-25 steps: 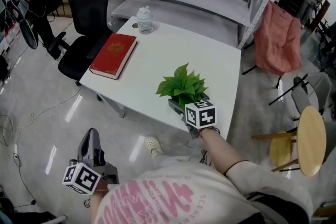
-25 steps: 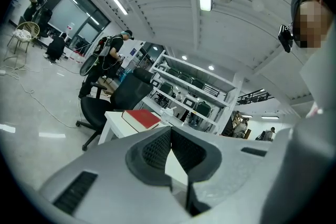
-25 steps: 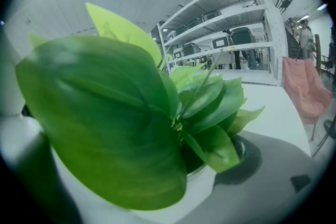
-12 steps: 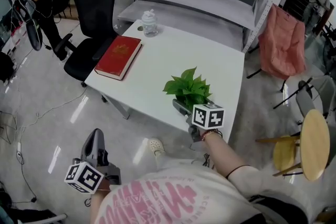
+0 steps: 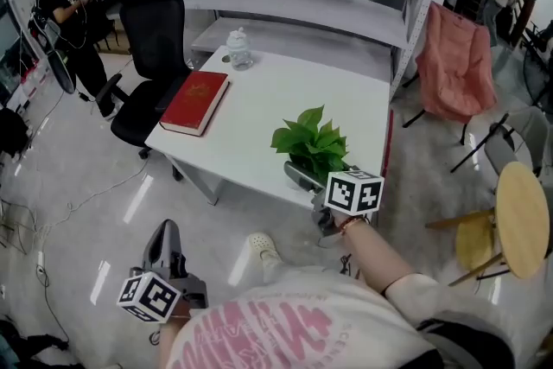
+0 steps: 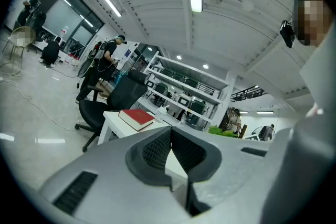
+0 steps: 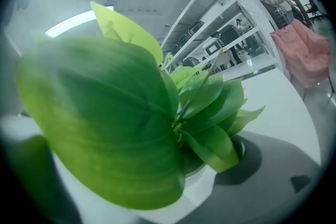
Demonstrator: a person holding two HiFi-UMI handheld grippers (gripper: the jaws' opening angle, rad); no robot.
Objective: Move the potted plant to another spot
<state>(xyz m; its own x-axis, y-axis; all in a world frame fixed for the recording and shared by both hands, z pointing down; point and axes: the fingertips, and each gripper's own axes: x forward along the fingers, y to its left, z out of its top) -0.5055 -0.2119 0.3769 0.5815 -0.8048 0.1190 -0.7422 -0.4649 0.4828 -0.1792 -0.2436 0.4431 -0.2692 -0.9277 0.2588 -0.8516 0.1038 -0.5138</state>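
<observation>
Centrally, one white table (image 5: 259,121) carries three things: one potted plant (image 5: 311,143), one red book (image 5: 194,102) and one clear lidded jar (image 5: 239,48). The plant stands near the table's front right edge, well apart from the book at the left edge and the jar at the far left corner. Its single white pot (image 7: 202,178) holds one leafy green plant; the jar's contents cannot be made out. Two grippers are present. The right gripper (image 5: 302,175) reaches in from the table's near edge with its jaws on either side of the pot; leaves cover much of its own view, so the grip appears closed on the pot rather than plainly so. The left gripper (image 5: 165,231) hangs low over the floor, away from the table, jaws pressed together with nothing between them.
</observation>
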